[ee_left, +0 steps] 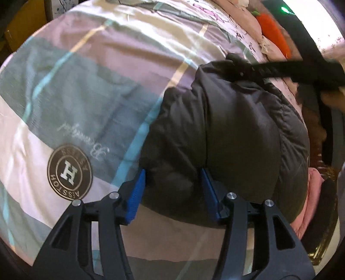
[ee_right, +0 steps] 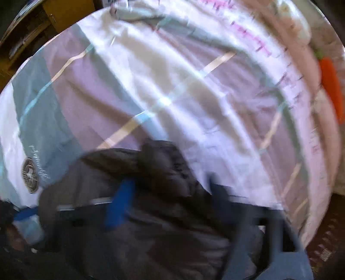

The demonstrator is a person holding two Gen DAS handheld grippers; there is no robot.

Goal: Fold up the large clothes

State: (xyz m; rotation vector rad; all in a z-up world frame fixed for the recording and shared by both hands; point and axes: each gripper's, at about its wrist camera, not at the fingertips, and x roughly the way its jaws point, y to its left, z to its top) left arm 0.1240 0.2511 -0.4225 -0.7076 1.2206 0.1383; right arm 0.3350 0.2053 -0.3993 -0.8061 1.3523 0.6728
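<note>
A dark grey puffer jacket (ee_left: 237,129) lies bunched on the striped bed cover (ee_left: 86,75). My left gripper (ee_left: 173,189) points down at its near edge. Its blue pads stand apart on either side of a jacket bulge without squeezing it. My right gripper (ee_left: 280,71) shows as a black blur reaching onto the jacket's far corner. The right wrist view is smeared. There the right gripper (ee_right: 170,198) has one blue finger (ee_right: 120,204) on the jacket (ee_right: 151,237) and a fold of fabric between the fingers. Whether they pinch it is lost in the blur.
An orange carrot plush (ee_left: 273,32) lies by pink bedding at the bed's far side. A pink cloth (ee_left: 310,204) hangs at the right bed edge. Wooden furniture (ee_right: 64,13) stands beyond the bed's top left. The cover bears a round logo (ee_left: 70,172).
</note>
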